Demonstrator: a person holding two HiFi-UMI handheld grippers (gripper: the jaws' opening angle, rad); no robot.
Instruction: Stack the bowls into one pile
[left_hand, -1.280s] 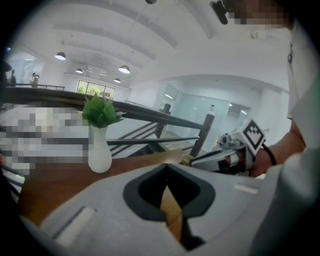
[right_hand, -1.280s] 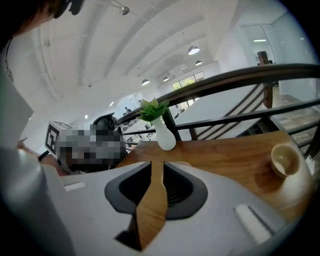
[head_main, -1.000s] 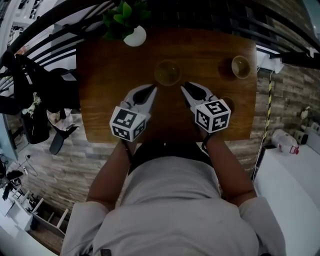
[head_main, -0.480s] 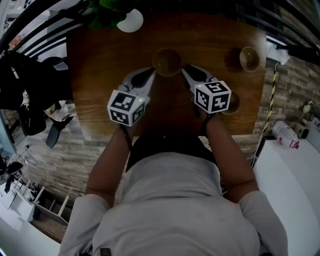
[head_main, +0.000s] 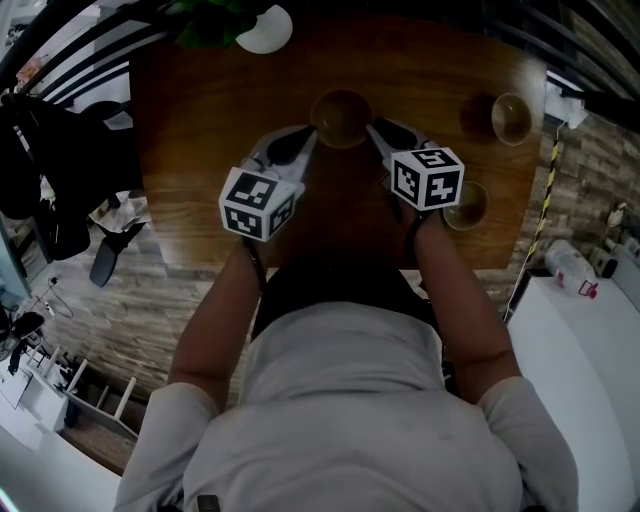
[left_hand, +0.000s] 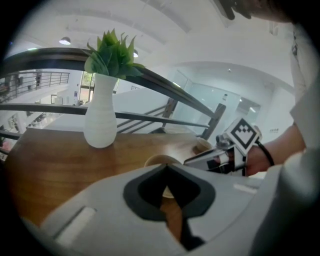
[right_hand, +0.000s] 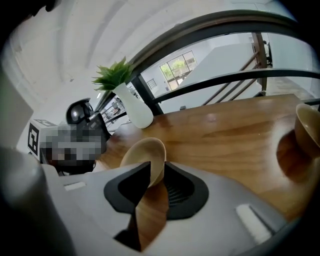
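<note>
R gripper has its jaws spread w/ the right rim of the mid tan bowl between them, unpinched, L gripper jaws tip-to-tip & empty by its left rim, that bowl on the table person-side of the white vase, 2nd bowl & 3rd bowl well right of the vase

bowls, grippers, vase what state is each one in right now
middle bowl: upright, unstacked, rim between the right gripper's jaws
far right bowl: upright, unstacked
near right bowl: upright, unstacked
left gripper: shut, empty
right gripper: open around the middle bowl's rim
vase: upright, holding a plant
</note>
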